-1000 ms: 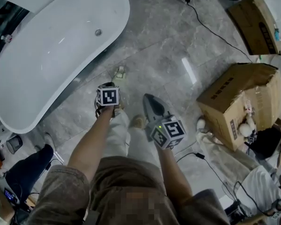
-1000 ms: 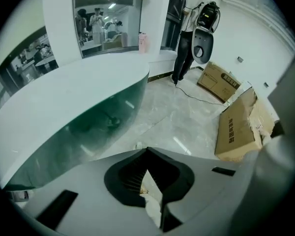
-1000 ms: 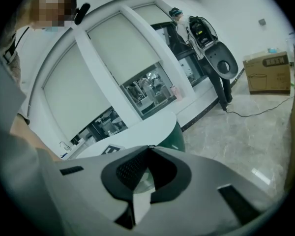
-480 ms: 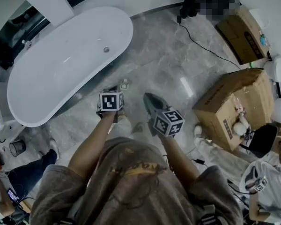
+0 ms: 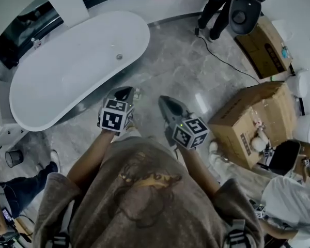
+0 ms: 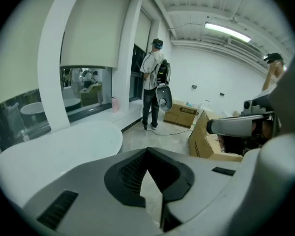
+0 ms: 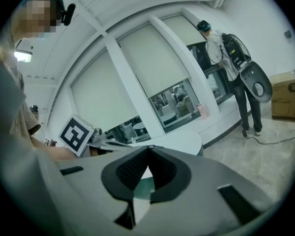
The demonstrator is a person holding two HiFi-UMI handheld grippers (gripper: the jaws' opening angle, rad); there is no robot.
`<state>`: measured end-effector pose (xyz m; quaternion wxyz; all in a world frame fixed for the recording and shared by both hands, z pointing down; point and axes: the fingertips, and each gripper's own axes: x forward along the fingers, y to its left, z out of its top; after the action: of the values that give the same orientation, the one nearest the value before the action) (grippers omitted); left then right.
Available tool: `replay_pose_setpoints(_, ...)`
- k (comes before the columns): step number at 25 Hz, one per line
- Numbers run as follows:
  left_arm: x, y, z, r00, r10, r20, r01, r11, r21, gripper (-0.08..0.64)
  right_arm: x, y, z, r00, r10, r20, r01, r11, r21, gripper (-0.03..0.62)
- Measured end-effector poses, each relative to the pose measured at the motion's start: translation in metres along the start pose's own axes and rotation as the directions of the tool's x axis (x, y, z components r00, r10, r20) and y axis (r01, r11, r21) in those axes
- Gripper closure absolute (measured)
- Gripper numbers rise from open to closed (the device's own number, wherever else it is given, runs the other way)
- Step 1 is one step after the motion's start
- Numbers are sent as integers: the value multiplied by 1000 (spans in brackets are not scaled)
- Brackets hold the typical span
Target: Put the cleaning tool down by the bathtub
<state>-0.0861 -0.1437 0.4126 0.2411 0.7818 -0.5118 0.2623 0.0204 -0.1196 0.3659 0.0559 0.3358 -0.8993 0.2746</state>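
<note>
The grey left gripper point(image 5: 123, 93) and grey right gripper point(image 5: 166, 103) were both clenched, empty, near the white oval bathtub point(image 5: 67, 71).

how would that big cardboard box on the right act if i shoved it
The cardboard box would probably slide rather than tip: it sits broad on the glossy floor. Its creased walls would likely give under a hard push.

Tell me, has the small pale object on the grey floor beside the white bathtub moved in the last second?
No. The small pale object keeps its place on the floor, just off the near rim of the white bathtub.
</note>
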Motion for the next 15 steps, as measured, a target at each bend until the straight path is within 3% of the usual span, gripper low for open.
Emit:
replay_pose_setpoints(4,-34,-13,33,991,-67,112,63,997,40,551,-12,18,28,999,16,35,-13,997,-78,589)
replay_pose_setpoints(9,-72,-25,56,956,-153,250,134,987,94,551,-25,37,51,995,49,91,-34,987,-156,589)
replay_pose_setpoints(15,-100,-23,73,913,-153,379,117,986,115,551,-33,47,68,985,81,149,-53,982,-181,589)
